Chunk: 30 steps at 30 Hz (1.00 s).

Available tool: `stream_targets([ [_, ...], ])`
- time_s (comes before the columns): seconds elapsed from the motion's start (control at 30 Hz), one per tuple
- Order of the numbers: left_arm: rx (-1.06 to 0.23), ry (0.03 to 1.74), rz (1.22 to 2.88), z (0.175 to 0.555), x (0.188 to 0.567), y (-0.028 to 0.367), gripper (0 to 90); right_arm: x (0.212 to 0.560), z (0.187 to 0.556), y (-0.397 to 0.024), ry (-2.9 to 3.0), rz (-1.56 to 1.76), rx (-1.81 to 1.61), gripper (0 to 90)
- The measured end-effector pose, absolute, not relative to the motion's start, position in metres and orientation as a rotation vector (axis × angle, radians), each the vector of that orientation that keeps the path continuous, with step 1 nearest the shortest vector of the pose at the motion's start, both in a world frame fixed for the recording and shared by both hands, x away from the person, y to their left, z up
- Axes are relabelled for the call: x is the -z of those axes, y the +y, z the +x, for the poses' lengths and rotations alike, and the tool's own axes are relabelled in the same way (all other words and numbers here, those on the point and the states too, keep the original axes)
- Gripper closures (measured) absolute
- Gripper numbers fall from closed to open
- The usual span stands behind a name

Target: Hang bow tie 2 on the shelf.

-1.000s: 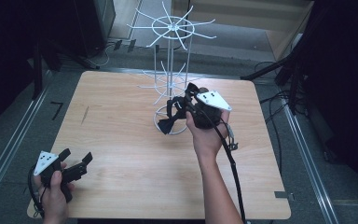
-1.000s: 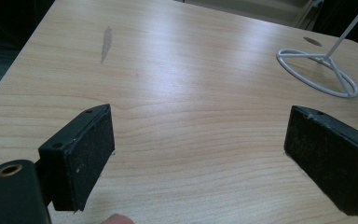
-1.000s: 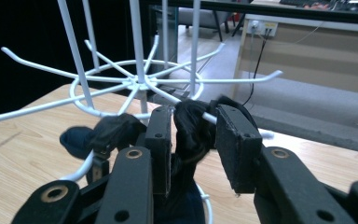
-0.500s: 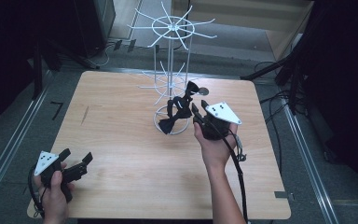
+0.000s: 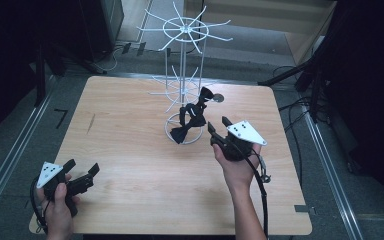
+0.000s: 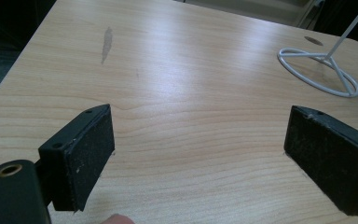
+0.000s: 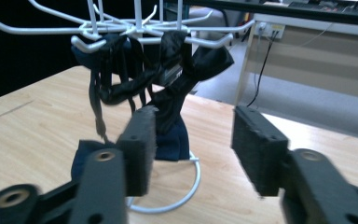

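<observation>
A white wire rack (image 5: 182, 75) stands at the middle back of the wooden table (image 5: 130, 150). Black bow ties (image 5: 192, 117) hang from its lower hooks, down to the base ring. My right gripper (image 5: 218, 124) sits just right of the rack, apart from the ties; its jaws have just been opening and nothing is between them. In the right gripper view the ties (image 7: 168, 93) hang from the rack's hooks (image 7: 135, 25) beyond the open gripper (image 7: 193, 149). My left gripper (image 5: 82, 167) rests open at the near left corner, its pads (image 6: 88, 149) wide apart over bare wood.
The rack's base ring (image 6: 317, 70) lies on the table ahead of the left gripper. A grey smudge (image 6: 106, 42) marks the wood at the left. Cables run across the floor beyond the table's right edge (image 5: 300, 165).
My right gripper has drawn back from the rack, to the right and toward the near side, and its jaws stand wider. The bow ties stay hanging on the hooks. The left gripper has kept still.
</observation>
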<state>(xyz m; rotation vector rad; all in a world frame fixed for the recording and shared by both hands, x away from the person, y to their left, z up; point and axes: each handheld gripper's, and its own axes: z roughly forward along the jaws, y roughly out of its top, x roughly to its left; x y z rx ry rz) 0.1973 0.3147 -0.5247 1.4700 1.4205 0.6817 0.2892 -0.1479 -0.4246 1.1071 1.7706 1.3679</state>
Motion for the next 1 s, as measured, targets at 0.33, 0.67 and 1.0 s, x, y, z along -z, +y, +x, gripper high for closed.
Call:
stream_targets([
  [0.33, -0.683, 1.421, 1.471, 0.197, 0.525, 0.315, 9.3, 0.438, 0.279, -0.167, 1.739, 1.144, -1.369, 17.2],
  [0.67, -0.686, 1.421, 1.473, 0.197, 0.525, 0.314, 9.4, 0.458, 0.268, -0.196, 1.729, 1.210, -1.302, 8.6],
  [1.0, -0.686, 1.422, 1.470, 0.197, 0.525, 0.314, 9.3, 0.482, 0.254, -0.225, 1.722, 1.268, -1.270, 8.2],
])
